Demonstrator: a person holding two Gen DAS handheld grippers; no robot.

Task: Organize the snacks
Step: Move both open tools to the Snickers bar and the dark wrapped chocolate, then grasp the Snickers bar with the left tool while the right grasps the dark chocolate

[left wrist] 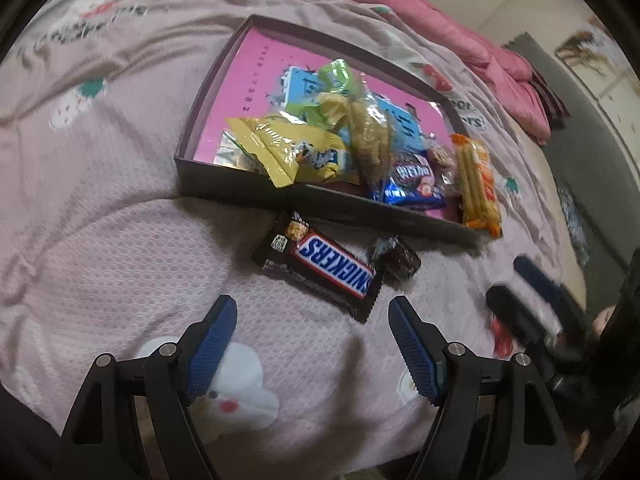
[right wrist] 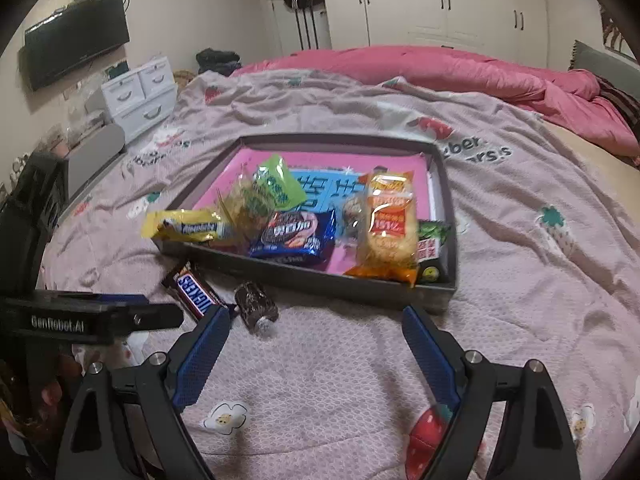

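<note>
A dark shallow box (left wrist: 192, 176) (right wrist: 304, 276) with a pink floor sits on the bed and holds several snack packets: a yellow bag (left wrist: 280, 148), a blue cookie pack (right wrist: 296, 236), an orange-wrapped pastry (right wrist: 386, 224). On the blanket just in front of the box lie a Snickers bar (left wrist: 332, 268) (right wrist: 194, 290) and a small dark wrapped candy (left wrist: 396, 256) (right wrist: 256, 306). My left gripper (left wrist: 312, 316) hangs open just short of the Snickers bar, nothing between its fingers. My right gripper (right wrist: 316, 324) is open too, empty, with the dark candy beside its left finger.
A pale pink blanket (right wrist: 520, 272) with strawberry prints covers the bed; a bright pink duvet (right wrist: 460, 68) is bunched at the far side. The left gripper's black body (right wrist: 88, 316) shows at left in the right wrist view. White drawers (right wrist: 140, 96) and wardrobes stand beyond.
</note>
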